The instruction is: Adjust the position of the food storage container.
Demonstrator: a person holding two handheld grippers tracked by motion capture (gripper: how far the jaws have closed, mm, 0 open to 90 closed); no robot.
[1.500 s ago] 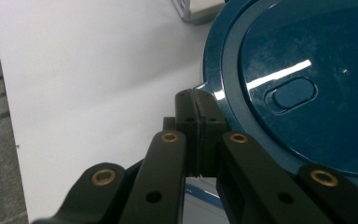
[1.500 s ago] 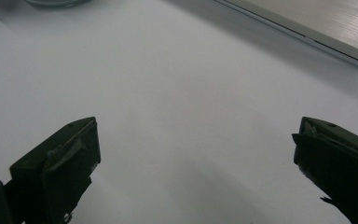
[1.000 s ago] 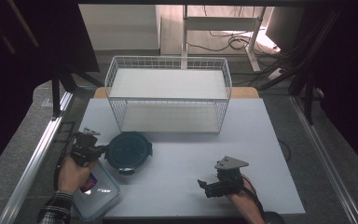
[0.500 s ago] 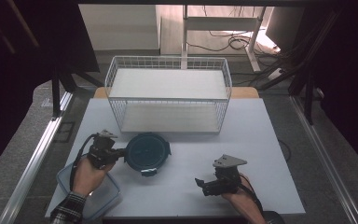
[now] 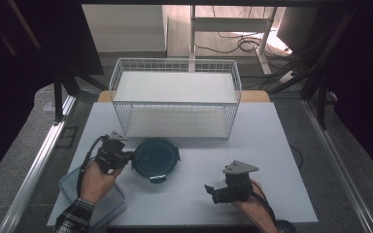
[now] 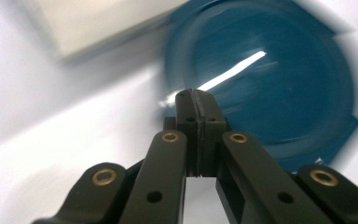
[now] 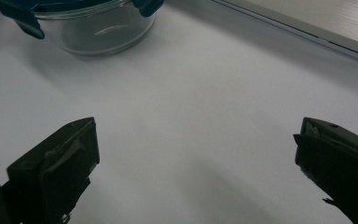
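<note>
1. Currently the round glass container (image 5: 154,160) sits on the white surface (image 5: 272,145), just in front of the wire basket (image 5: 175,99). Its dark blue lid (image 6: 270,79) has clip tabs at the rim; the clear glass wall (image 7: 100,32) shows in the right gripper view.
2. Left claw (image 5: 126,156) is at the container's left edge, jaws clenched together, tips at the lid's rim. Whether a clip tab is pinched between them cannot be told.
3. Right claw (image 5: 212,190) rests low over the surface, well apart from the container, jaws released and spread wide, nothing between them.
4. A clear plastic box (image 5: 77,189) with a blue rim lies at the near left corner, under the left hand (image 5: 94,179).
5. Basket is white wire and stands at the far side of the surface.
6. Room is dim; cables (image 5: 245,46) lie on the floor behind.
</note>
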